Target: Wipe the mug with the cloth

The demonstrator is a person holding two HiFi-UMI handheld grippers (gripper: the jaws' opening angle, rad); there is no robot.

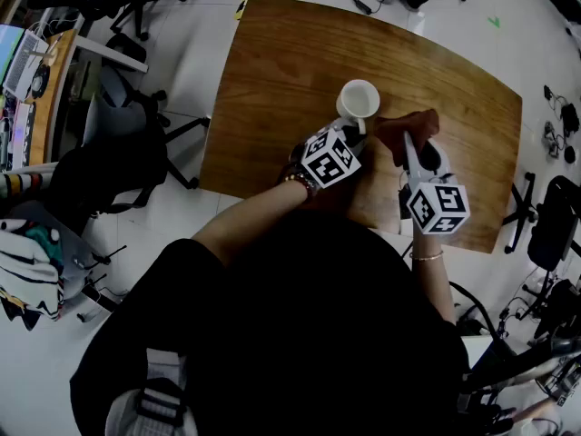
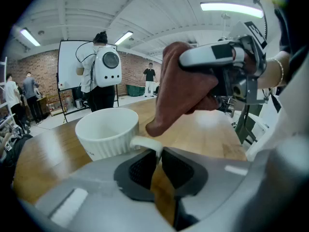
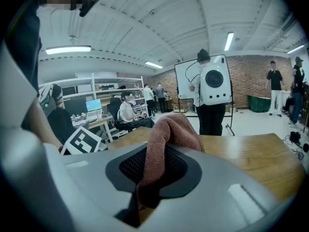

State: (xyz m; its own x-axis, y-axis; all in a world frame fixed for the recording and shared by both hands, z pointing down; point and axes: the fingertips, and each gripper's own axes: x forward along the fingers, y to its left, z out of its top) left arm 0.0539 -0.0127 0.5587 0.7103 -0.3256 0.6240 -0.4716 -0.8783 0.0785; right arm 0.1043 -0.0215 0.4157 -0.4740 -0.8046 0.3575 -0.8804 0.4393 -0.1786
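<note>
A white ribbed mug [image 1: 359,99] [image 2: 108,132] stands upright on the wooden table [image 1: 272,80]. My left gripper [image 1: 356,134] [image 2: 158,162] is shut on the mug's handle [image 2: 147,144], holding it from the near side. A reddish-brown cloth [image 1: 408,130] [image 2: 186,88] [image 3: 166,139] hangs bunched just right of the mug, level with its rim. My right gripper [image 1: 413,153] [image 3: 152,170] is shut on the cloth, with the fabric pinched between its pads. In the left gripper view the cloth's lower tip hangs close to the handle, whether touching I cannot tell.
The table's near edge runs under my arms. Office chairs [image 1: 136,143] stand left of the table and another chair [image 1: 549,216] at the right. Cables lie on the floor beyond. People stand by a whiteboard [image 3: 212,88] in the background.
</note>
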